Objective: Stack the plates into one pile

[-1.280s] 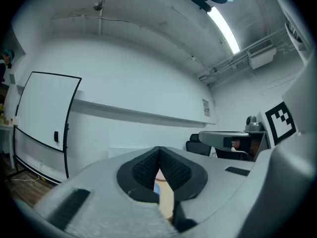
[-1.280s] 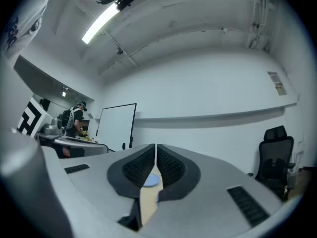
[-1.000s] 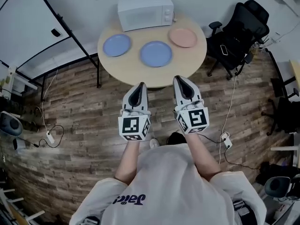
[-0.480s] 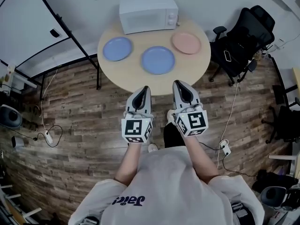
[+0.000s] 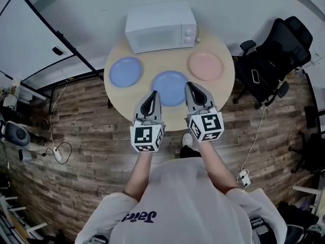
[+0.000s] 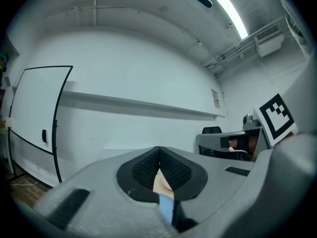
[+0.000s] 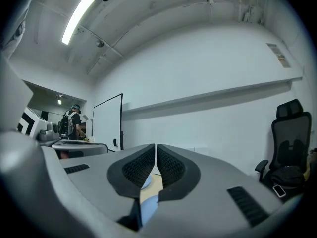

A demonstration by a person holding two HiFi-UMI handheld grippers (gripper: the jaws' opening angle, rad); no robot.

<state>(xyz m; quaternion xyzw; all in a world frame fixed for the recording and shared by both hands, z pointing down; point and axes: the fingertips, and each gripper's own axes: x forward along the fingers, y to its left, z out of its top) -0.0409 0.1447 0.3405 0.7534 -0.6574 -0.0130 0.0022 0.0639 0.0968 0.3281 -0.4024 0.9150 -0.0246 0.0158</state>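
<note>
Round counter (image 5: 221, 94) with three separate plates in front of a microwave (image 5: 161, 27): blue plate (image 5: 126, 71) near the left edge, second blue plate (image 5: 170, 85) at the near edge, pink plate (image 5: 205, 66) toward the right edge. Left tongs (image 5: 152, 94) and right tongs (image 5: 193, 87) are both closed and empty, either side of the second blue plate. Advised: open one pair before meeting a rim, grip it squarely, and carry that plate level.
</note>
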